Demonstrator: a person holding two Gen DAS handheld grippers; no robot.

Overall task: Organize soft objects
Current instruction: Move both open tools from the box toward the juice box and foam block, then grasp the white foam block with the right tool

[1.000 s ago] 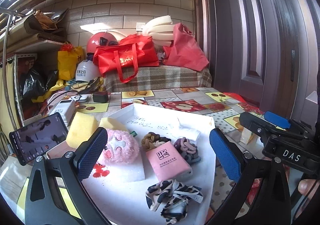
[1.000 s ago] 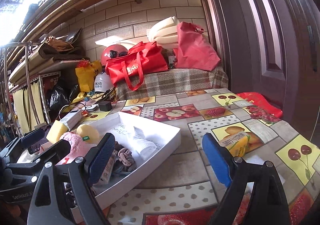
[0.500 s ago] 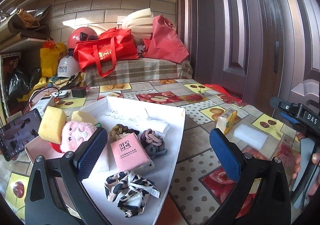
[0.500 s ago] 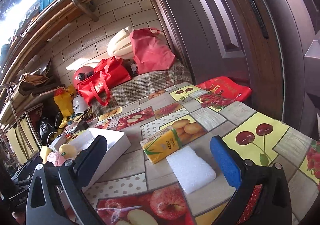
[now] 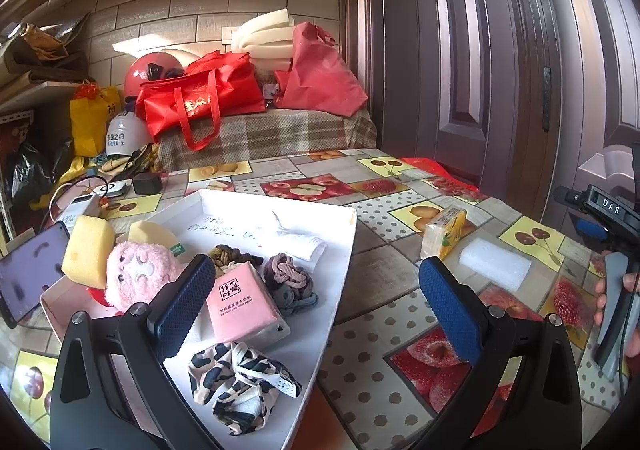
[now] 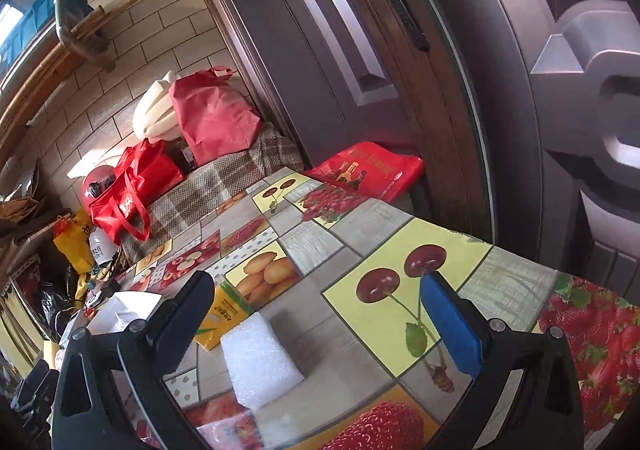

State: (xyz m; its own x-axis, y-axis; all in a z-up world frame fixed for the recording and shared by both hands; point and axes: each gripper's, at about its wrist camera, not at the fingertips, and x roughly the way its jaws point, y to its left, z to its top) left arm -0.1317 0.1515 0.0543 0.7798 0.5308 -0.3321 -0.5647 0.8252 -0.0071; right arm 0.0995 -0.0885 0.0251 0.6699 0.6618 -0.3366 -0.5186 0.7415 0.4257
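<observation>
right tongs (image 6: 316, 324) spread wide and empty over the foam block (image 6: 260, 364) at 7 o'clock, probably lining up a grab for the tray (image 5: 340, 250), left tongs (image 5: 312, 306) released too

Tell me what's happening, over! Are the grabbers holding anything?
Left gripper open, empty, over the white tray. Right gripper open, jaws just widened, nothing between them, nearing the white foam block. Yellow tissue pack sits right beside it.
</observation>
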